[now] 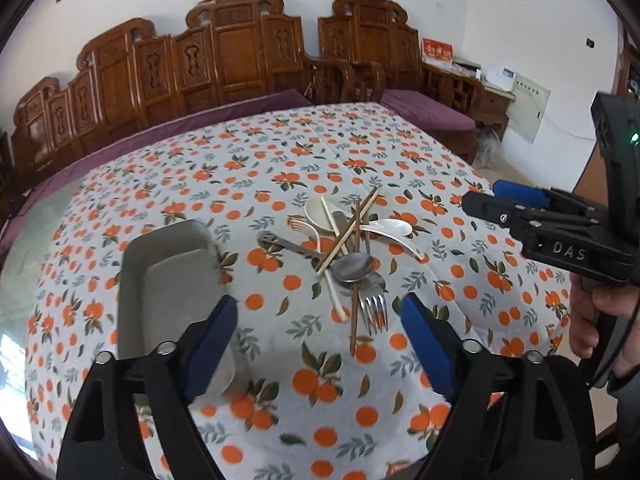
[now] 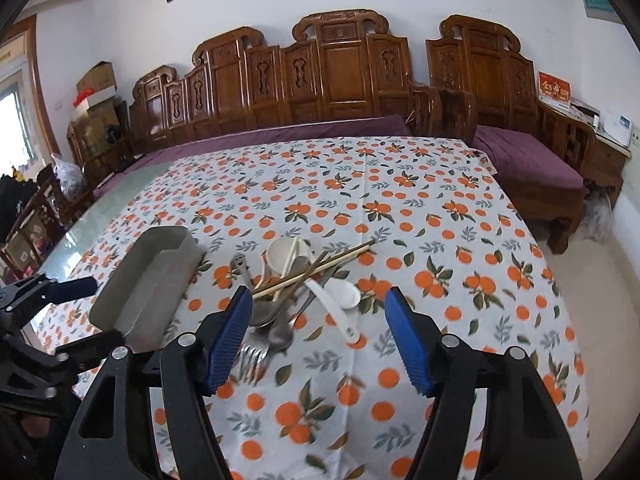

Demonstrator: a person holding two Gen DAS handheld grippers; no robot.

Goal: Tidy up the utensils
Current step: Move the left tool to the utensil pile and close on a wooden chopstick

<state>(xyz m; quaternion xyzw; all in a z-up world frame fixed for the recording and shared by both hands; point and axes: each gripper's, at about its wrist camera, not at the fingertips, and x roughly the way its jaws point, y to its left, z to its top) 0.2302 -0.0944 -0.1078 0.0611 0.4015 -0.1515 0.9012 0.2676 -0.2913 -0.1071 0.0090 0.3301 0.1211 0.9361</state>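
A pile of utensils (image 1: 348, 248) lies mid-table: white ceramic spoons (image 1: 390, 227), a metal spoon (image 1: 352, 268), a metal fork (image 1: 373, 308), chopsticks (image 1: 347, 236) and a white plastic fork. The pile also shows in the right wrist view (image 2: 296, 280). A grey rectangular tray (image 1: 168, 276) sits left of it and shows in the right wrist view (image 2: 148, 284). My left gripper (image 1: 320, 320) is open and empty, hovering just before the pile. My right gripper (image 2: 316, 320) is open and empty above the pile's near edge; it shows at the right of the left wrist view (image 1: 508, 200).
The table wears an orange-print cloth (image 2: 400, 200); bare glass shows at its left edge (image 2: 80, 236). A carved wooden bench with purple cushions (image 2: 320, 128) stands behind it. A side cabinet with papers (image 2: 600, 128) is at the far right.
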